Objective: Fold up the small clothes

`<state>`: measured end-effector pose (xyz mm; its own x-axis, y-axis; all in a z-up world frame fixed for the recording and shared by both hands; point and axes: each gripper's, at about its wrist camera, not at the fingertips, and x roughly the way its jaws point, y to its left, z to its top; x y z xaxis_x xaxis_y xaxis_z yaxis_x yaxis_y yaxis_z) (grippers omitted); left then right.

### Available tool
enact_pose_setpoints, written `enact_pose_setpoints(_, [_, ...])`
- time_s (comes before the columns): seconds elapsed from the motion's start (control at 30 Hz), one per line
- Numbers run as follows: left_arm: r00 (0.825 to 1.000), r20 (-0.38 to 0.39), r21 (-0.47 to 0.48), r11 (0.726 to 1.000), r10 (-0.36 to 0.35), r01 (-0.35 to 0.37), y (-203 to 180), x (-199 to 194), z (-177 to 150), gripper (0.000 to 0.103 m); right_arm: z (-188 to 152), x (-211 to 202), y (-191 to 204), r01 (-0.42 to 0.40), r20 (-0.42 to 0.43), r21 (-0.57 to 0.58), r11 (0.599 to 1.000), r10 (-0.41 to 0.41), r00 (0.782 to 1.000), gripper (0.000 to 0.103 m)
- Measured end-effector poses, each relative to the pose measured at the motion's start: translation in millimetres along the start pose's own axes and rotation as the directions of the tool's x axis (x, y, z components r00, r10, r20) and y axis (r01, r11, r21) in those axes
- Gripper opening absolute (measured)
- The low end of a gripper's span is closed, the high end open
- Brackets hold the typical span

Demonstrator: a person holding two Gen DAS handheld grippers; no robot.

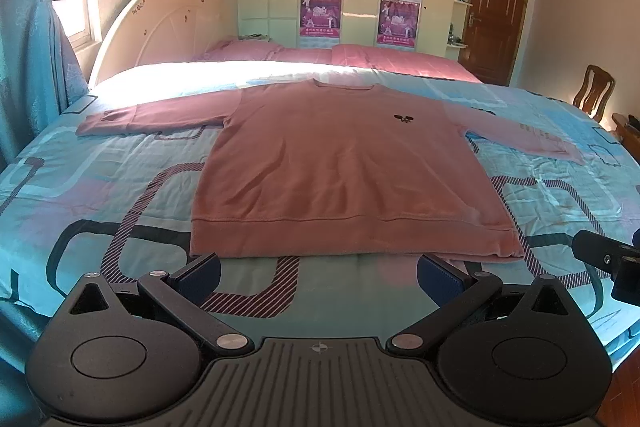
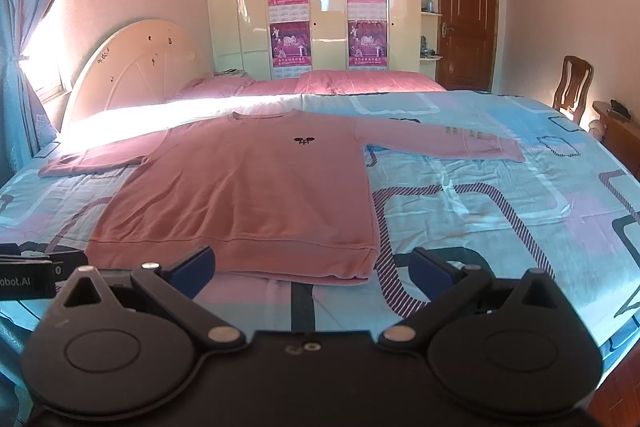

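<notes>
Pink long-sleeved sweatshirt [image 1: 340,163] lies flat and face up on the bed [image 1: 100,187], on the blue patterned bedspread, neckline toward the pink pillows [image 1: 360,57], ribbed hem toward both cameras. Both sleeves are spread out sideways from the body; small dark logo [image 1: 402,118] on the chest.

Left hand-held gripper [image 1: 318,277] hovers just short of the hem, fingers wide apart, nothing between them. Right hand-held gripper [image 2: 312,269] likewise sits just short of the hem near the sweatshirt's right hem corner, fingers wide apart, empty. Neither touches the cloth as far as can be seen.

Handling, judged: soft knit, light, fully limp, so it will sag and drape wherever unsupported and needs two holds to stay flat. Not fragile. Likely grippy enough on the pads, but the bedspread under it is thin and wrinkly, so a low pinch may catch that sheet too.

Where to hold: the ribbed hem band [image 2: 232,253] is thicker and looks double-layered at the right corner, good for a pinch through both layers. For sleeve folds, take the cuff [image 2: 510,153] or the shoulder seam. Fold not yet started; the garment is still fully spread.
</notes>
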<state>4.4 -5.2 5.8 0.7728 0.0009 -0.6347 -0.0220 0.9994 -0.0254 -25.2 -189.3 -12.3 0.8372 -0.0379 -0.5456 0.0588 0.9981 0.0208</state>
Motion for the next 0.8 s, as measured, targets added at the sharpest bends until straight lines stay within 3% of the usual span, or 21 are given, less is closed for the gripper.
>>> enact_pose_setpoints(0.8, [1.0, 0.007, -0.003, 1.0, -0.001, 0.001, -5.8, -0.9, 1.8, 0.103, 2.2, 2.1, -2.1, 0.0, 0.0, 0.004, 1.0, 0.0, 1.0, 0.103])
